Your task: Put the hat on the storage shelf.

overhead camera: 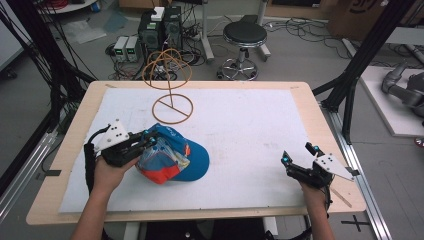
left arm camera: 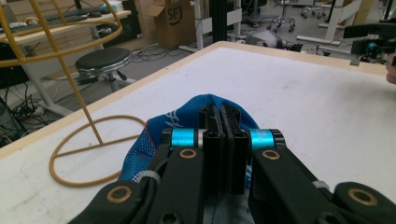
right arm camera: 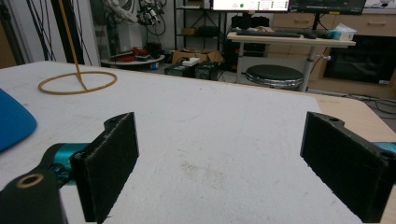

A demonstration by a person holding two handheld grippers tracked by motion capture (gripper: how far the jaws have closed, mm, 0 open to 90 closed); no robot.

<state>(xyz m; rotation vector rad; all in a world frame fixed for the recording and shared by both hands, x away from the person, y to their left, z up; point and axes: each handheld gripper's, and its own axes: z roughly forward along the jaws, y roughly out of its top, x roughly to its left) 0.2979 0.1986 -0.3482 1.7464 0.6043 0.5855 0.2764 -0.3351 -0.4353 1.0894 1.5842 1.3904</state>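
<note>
1. High view: the left gripper (overhead camera: 146, 139) sits at the left of centre of the frame, its jaws pressed together on the rear edge of a blue fabric baseball cap with orange and white panels (overhead camera: 172, 160). The cap lies left of centre on the white padded table cover (overhead camera: 250, 130), its blue brim pointing toward the frame's right.
2. High view: the right gripper (overhead camera: 297, 152) is at the lower right, well apart from the cap, jaws spread wide with nothing between them.
3. High view: a tan wire hat stand with a round base ring and a looped head form (overhead camera: 171, 102) stands above the cap, toward the upper middle of the frame, apart from it.
4. Left gripper view: the two black pads meet at centre frame, a fold of the cap (left arm camera: 187, 114) pinched between them. The stand's base ring (left arm camera: 88, 149) lies at the left, just beside the cap.
5. Right gripper view: the pads (right arm camera: 112, 163) stand far apart at the lower corners, bare cover between them. The cap's blue brim (right arm camera: 14, 121) shows at the left edge; the stand's ring (right arm camera: 77, 82) at upper left.
</note>
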